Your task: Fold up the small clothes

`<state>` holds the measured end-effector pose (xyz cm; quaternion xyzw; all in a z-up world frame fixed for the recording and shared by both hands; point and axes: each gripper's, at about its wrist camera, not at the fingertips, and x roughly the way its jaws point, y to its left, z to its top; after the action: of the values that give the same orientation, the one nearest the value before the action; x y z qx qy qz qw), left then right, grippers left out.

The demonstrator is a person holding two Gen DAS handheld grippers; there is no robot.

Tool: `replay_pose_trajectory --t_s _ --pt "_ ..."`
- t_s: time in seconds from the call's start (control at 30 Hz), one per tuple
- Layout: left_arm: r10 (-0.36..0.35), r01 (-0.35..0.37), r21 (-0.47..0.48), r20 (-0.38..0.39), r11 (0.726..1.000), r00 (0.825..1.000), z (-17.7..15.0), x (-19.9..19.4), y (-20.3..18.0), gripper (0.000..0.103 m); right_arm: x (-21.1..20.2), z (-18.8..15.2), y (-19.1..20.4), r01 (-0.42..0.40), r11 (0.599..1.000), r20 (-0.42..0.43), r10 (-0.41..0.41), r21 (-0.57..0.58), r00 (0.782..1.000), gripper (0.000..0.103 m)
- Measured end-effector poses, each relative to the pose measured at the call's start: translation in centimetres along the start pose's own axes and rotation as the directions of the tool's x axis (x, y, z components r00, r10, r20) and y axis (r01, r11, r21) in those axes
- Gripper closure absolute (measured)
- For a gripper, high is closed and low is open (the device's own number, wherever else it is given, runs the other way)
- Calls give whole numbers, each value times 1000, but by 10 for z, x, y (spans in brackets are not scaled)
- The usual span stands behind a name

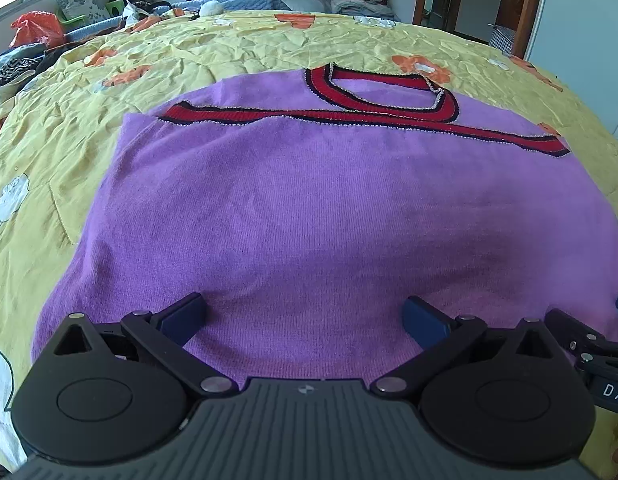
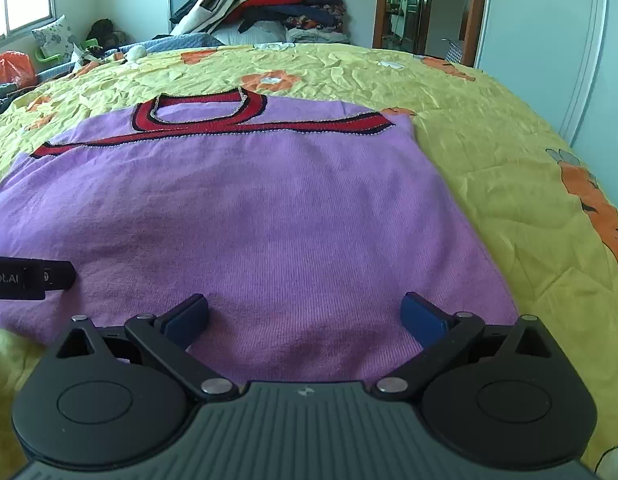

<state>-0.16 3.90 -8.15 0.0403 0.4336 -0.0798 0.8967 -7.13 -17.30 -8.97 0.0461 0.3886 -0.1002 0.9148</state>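
Purple knitted sweater [image 1: 309, 216] with red, dark-edged trim lies spread flat on a wrinkled yellow bedspread printed with orange and white flowers [image 1: 269, 44], its neckline at the far end and its hem toward both cameras. The red trim band [image 1: 349, 116] runs across the chest and loops round the neck opening, with a thin pale beaded edging along it.

In the left wrist view, the left gripper [image 1: 305, 318] hovers over the near hem of the sweater with its two blue-padded fingers spread wide; purple knit fills the gap between them, and nothing is pinched. Whether the finger tips touch the cloth cannot be told. At the right edge of that view, part of the right gripper [image 1: 593, 344] shows just beside it, above the same hem.

In the right wrist view, the right gripper [image 2: 307, 316] is likewise wide open and empty, poised over the near hem toward the sweater's right side [image 2: 269, 220]. The bedspread [image 2: 509, 168] lies bare to its right. A dark finger of the left gripper [image 2: 33, 278], bearing white lettering, reaches in from the left edge over the knit.

Beyond the bed's far end, a heaped pile of mixed dark, red and white clothes [image 2: 269, 4] rests against the wall, an orange plastic bag [image 1: 37, 26] lies near a window at the left, and a wooden-framed doorway [image 2: 425, 8] stands at the right.
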Motion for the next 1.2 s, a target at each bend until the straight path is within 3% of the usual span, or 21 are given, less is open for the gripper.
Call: replay_pose_trajectory --t_s 0.7,0.9,1.2 --pt "23 -24 -9 -21 1000 1000 2 1 -3 0 -2 -2 -3 -28 999 1 28 -20 1000 0" --pt "1 -2 -5 -46 1000 999 6 2 1 0 -10 6 -2 -28 999 -68 26 -26 997 0" --pt "-59 55 -54 -68 997 996 20 1 23 0 -20 13 6 -45 999 -45 44 -14 998 0"
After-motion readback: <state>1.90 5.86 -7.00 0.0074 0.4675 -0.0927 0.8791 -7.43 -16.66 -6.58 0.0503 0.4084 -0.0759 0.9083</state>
